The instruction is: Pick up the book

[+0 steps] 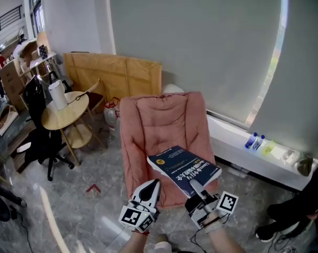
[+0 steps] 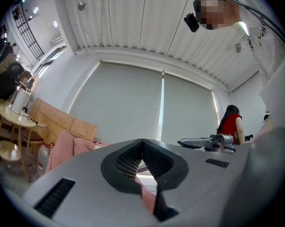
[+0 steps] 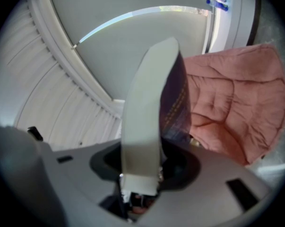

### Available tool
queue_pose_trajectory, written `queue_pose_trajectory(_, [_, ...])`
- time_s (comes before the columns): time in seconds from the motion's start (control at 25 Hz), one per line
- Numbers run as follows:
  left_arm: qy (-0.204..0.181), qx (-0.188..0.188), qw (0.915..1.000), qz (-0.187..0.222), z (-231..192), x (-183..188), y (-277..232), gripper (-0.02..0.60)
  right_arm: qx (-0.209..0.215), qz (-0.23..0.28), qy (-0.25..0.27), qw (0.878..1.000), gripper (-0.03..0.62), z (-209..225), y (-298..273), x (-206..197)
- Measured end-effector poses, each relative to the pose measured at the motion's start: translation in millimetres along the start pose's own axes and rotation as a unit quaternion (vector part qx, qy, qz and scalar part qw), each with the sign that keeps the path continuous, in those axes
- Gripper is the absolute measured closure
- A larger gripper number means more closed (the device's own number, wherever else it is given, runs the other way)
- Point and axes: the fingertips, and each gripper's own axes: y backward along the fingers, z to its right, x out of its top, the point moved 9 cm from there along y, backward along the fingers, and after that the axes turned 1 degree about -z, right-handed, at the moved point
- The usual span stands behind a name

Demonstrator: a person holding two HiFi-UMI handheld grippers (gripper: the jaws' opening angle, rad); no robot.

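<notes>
The book (image 1: 183,167), a dark blue paperback with a yellow roundel on its cover, is seen in the head view over the front of the seat of the pink padded chair (image 1: 148,120), gripped at its near edge by the right gripper (image 1: 196,186). In the right gripper view we see the pale block of pages running straight out between the jaws, which are closed part-way onto it, with the dark cover to one side and the chair cushion well behind. From this we judge that the book is clear of the seat, not lying on it, though the head view alone does not settle the gap. The left gripper (image 1: 154,184) hangs just beside the right one, near the book's lower left corner but apart from it; its own view shows the two jaw tips meeting, with nothing between them. We read the step in hand as the lift itself, with the grasp already made. The next move, in our judgement, calls for a firm pinch and a level carry, since a book held by one edge will tend to sag or fan open.
</notes>
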Motion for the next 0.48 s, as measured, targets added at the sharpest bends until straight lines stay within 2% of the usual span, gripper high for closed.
queue_pose_trajectory(0.48, [0.016, 0.005, 0.9999, 0.0, -5.1, -11.9, -6.9, 0.572, -0.003, -0.006, -0.001, 1.0, 0.413, 4.0, 1.0, 4.4])
